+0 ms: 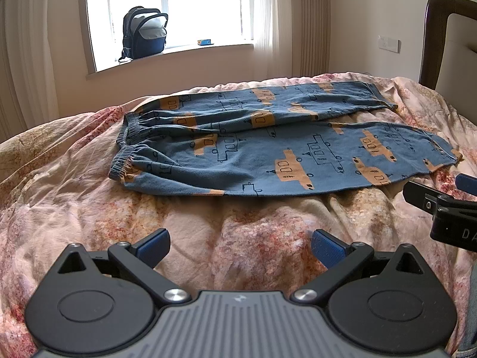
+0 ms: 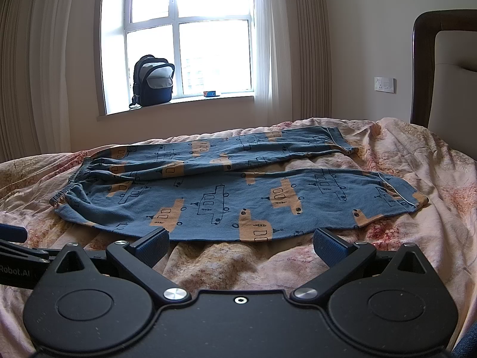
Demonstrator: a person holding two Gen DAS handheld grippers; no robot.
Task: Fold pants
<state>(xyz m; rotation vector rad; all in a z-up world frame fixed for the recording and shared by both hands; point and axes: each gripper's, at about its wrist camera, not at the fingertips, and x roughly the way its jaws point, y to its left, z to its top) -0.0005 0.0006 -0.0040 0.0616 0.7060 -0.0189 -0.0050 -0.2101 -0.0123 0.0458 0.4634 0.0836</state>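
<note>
The pants [image 1: 268, 146] lie flat on the bed [image 1: 74, 203], blue with orange and outlined vehicle prints; the waistband [image 1: 122, 149] is at the left, the 2 legs run to the right and part toward the cuffs, the far leg angled away from the near one; the cloth is unfolded, with some wrinkles near the waist. The left tool [image 1: 240, 249] hangs low over the quilt, near the pants' near edge but apart from it, its 2 blue-padded fingers [image 1: 326, 250] spread wide with nothing between them. The right tool [image 2: 240, 246] is likewise wide and empty; its fingers [image 2: 153, 244] sit just at the near hem of the front leg, whether touching I cannot tell; it also shows at the right edge of the left wrist view [image 1: 447, 205], just beside the near cuff. Behind the bed, a backpack [image 2: 155, 82] and a small box [image 2: 211, 93] stand on the windowsill [image 2: 179, 106]; a headboard [image 2: 441, 74] rises at the right; a wall socket [image 2: 385, 84] sits beside it.
</note>
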